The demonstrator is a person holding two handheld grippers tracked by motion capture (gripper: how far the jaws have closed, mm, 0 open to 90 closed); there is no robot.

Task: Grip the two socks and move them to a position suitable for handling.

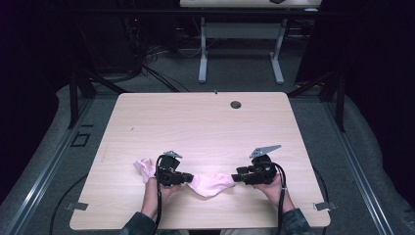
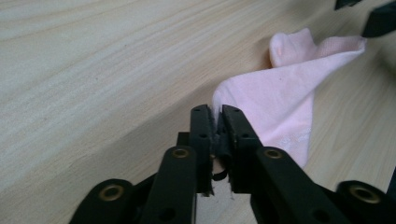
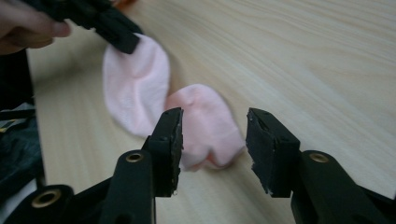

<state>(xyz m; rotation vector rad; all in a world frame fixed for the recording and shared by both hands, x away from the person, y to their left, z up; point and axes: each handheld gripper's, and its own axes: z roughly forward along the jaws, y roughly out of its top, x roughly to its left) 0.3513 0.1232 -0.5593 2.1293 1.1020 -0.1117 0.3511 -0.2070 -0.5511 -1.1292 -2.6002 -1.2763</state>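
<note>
A pink sock (image 1: pixel 211 184) lies crumpled on the wooden table (image 1: pixel 195 127) near its front edge, between my two grippers. My left gripper (image 1: pixel 190 178) is shut on the sock's left end; in the left gripper view the jaws (image 2: pixel 217 119) pinch the sock (image 2: pixel 285 93) at its edge, and it trails away to the right. My right gripper (image 1: pixel 235 177) is just right of the sock's other end. In the right gripper view it stands open (image 3: pixel 215 133), with the sock's rounded end (image 3: pixel 205 121) lying just past the fingertips and untouched. A second pink sock (image 1: pixel 143 168) lies left of the left gripper.
A round cable hole (image 1: pixel 236 104) sits near the table's far edge. Another table (image 1: pixel 240 29) stands on the floor behind. The person's forearms enter from the front edge. The far half of the table is bare wood.
</note>
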